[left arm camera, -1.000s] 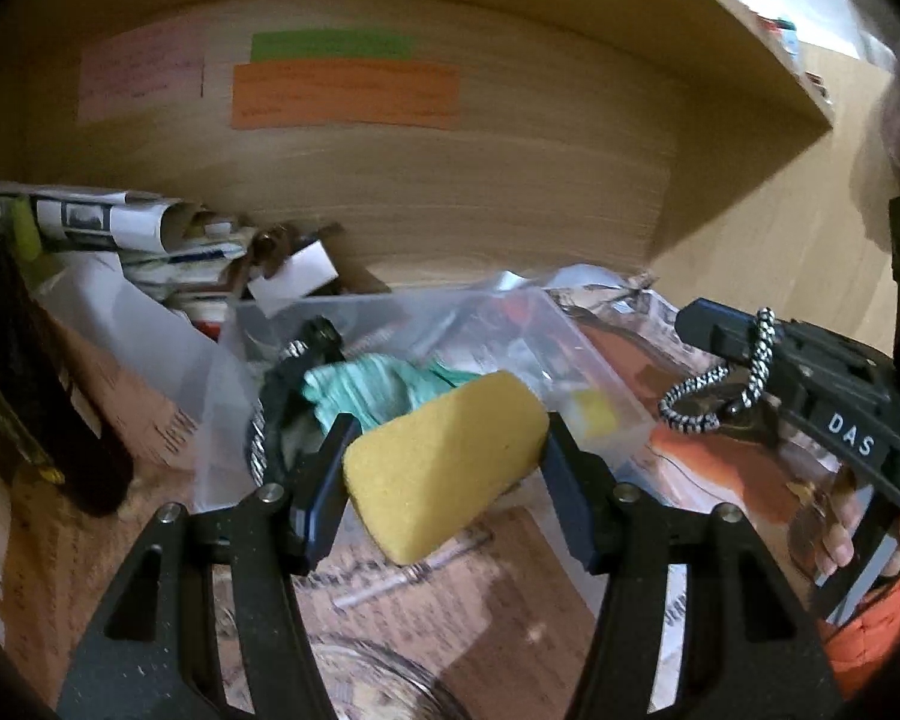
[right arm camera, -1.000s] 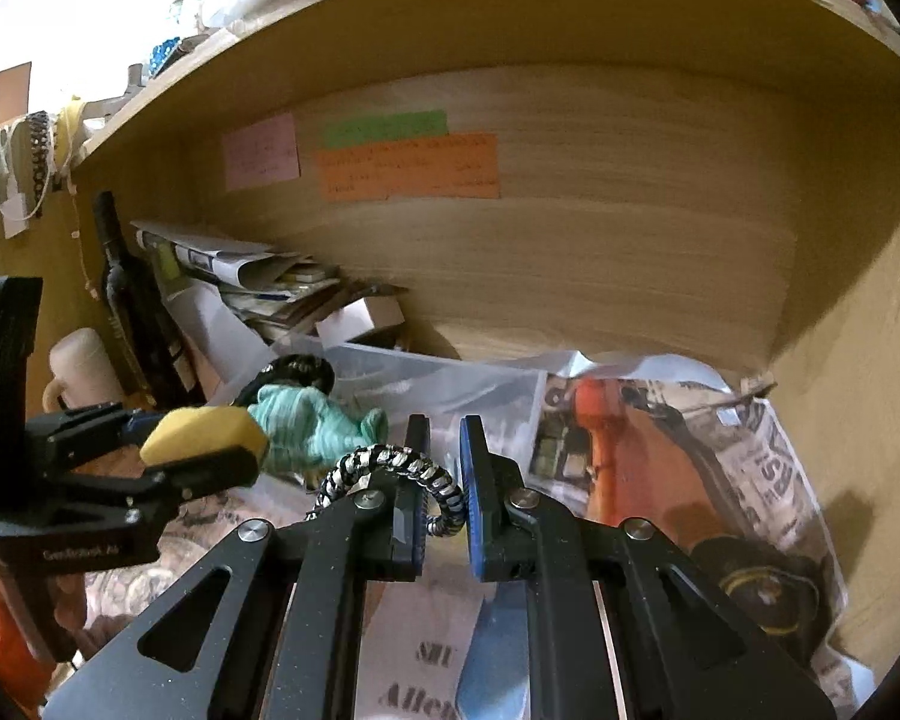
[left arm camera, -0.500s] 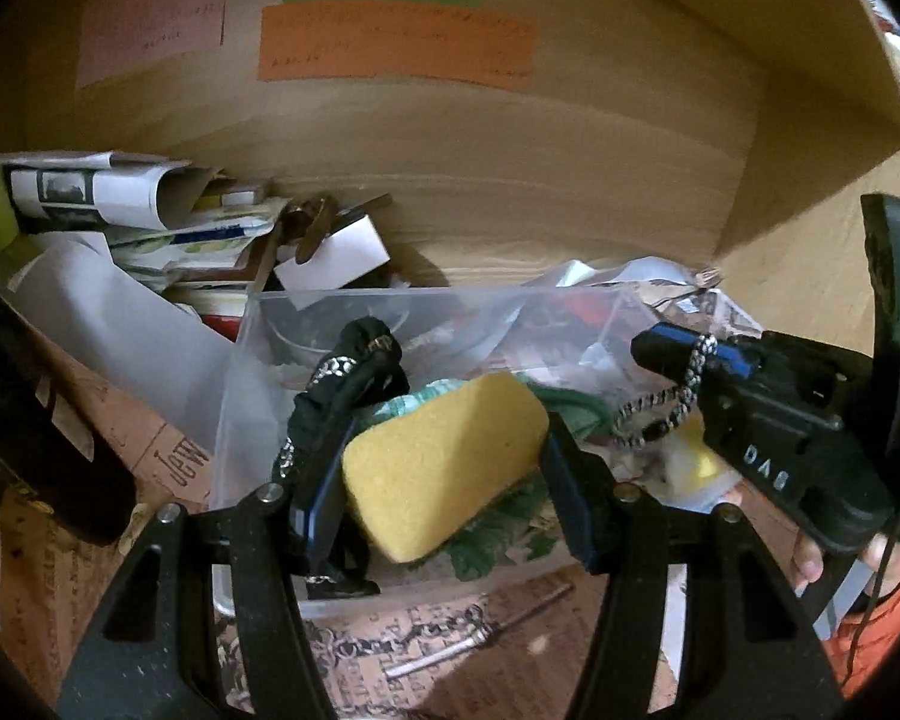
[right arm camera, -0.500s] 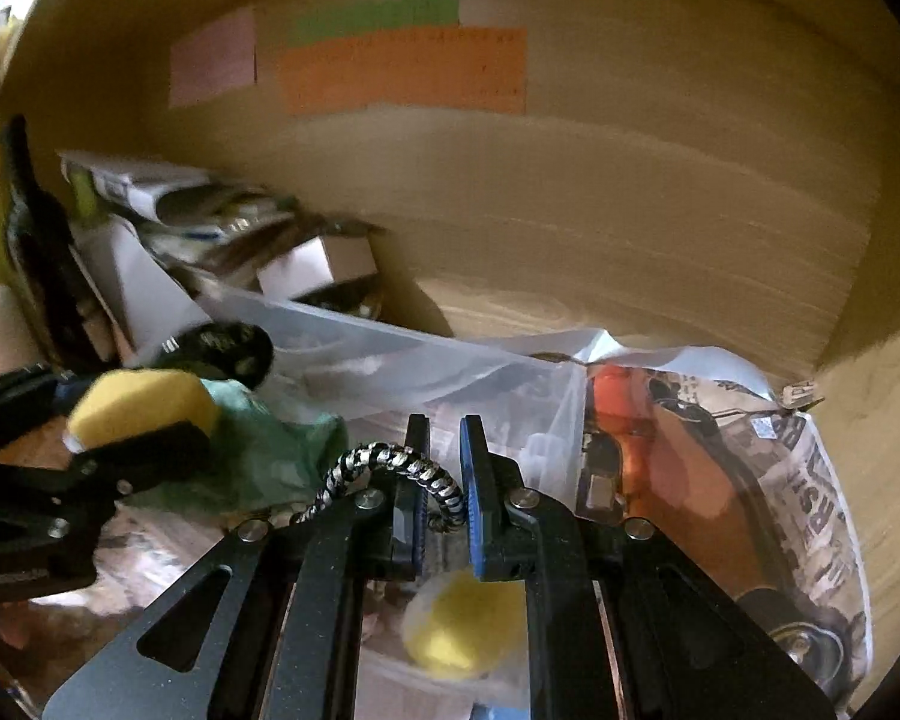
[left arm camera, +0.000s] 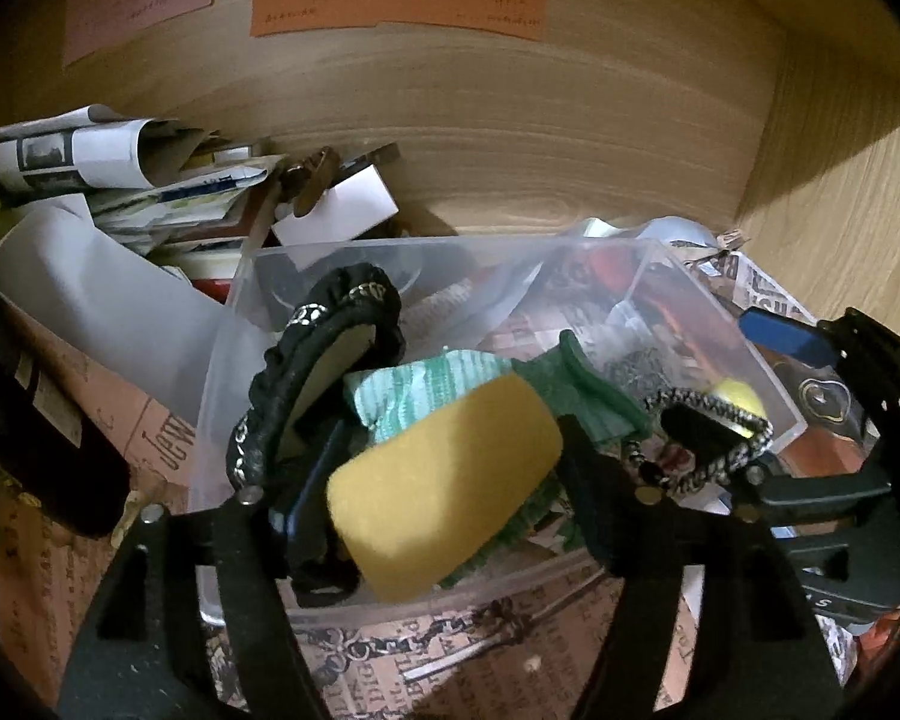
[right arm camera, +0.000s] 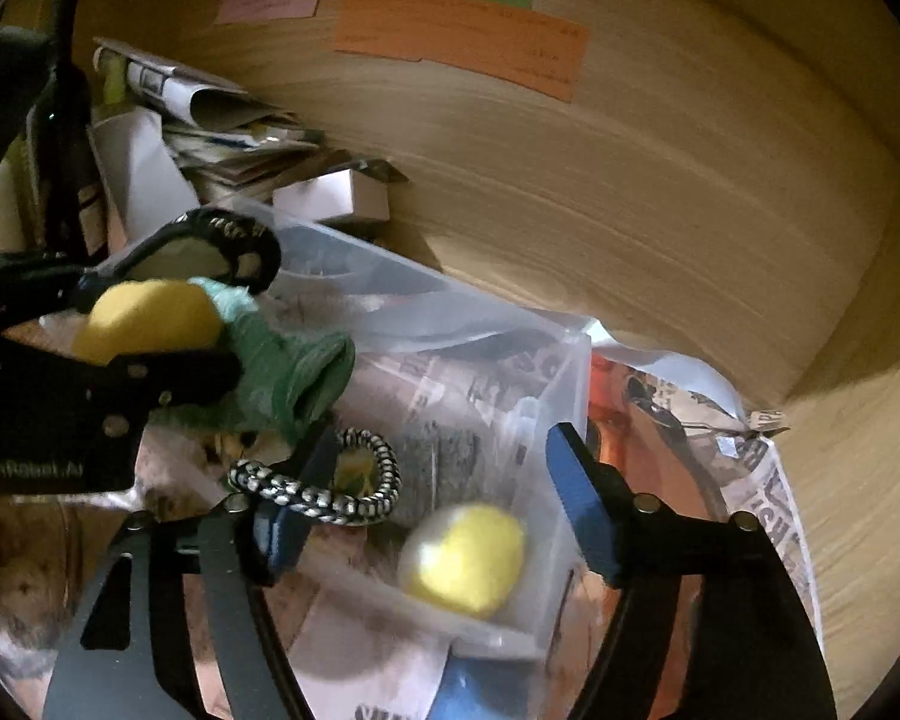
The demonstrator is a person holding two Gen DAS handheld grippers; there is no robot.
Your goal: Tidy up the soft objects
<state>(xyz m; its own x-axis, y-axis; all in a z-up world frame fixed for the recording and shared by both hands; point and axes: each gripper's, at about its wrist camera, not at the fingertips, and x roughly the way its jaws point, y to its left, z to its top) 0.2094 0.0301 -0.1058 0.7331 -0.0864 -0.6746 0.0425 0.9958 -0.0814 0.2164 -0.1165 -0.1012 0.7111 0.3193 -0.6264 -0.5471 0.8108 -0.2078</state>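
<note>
The left tool (left arm camera: 444, 480) was clamped on a yellow sponge (left arm camera: 441, 483), held over the clear plastic bin (left arm camera: 720, 336) and not yet let go. The right tool (right arm camera: 444, 480) stood apart, a braided hair tie (right arm camera: 324, 489) draped on its left finger. Already in the bin lay a green cloth (right arm camera: 294, 372), a black scrunchie (left arm camera: 312, 372) and a yellow ball (right arm camera: 465, 558); sponge and tie remained, I judged.

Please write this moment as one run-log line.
left gripper: shut on yellow sponge | right gripper: open | clear bin: below both
</note>
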